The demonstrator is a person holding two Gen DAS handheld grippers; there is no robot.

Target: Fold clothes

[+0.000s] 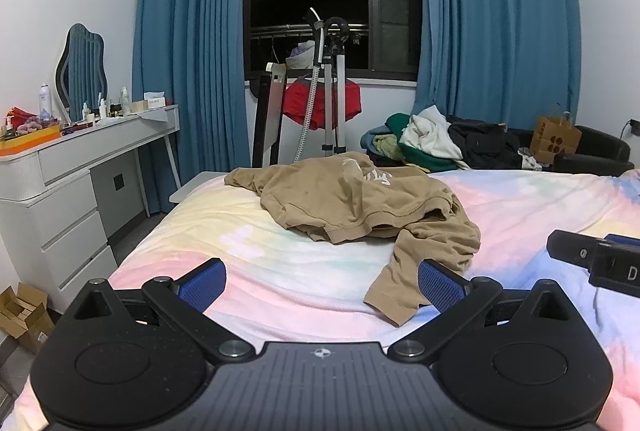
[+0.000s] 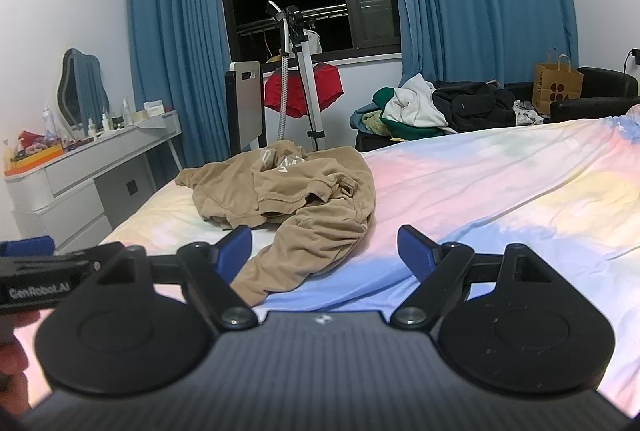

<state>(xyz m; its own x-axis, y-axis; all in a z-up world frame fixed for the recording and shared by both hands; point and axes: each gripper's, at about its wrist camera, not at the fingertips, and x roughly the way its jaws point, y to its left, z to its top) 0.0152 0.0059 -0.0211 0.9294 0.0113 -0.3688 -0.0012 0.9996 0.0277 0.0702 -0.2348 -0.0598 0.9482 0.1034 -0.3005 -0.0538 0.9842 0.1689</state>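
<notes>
A crumpled tan sweatshirt (image 1: 360,207) with white lettering lies on the pastel bed sheet (image 1: 280,271), one sleeve trailing toward me. My left gripper (image 1: 322,281) is open above the sheet, and its right pad sits just beside the sleeve cuff. In the right wrist view the same sweatshirt (image 2: 288,191) lies ahead and to the left. My right gripper (image 2: 324,251) is open too, with the sleeve end lying near its left pad. Nothing is held between either pair of fingers.
A white dresser (image 1: 80,183) with bottles and a mirror stands left of the bed. A garment steamer stand (image 1: 332,91) and a chair are at the bed's far end. A pile of clothes (image 2: 440,107) and a paper bag (image 2: 556,83) lie at back right. A hand shows at lower left (image 2: 12,359).
</notes>
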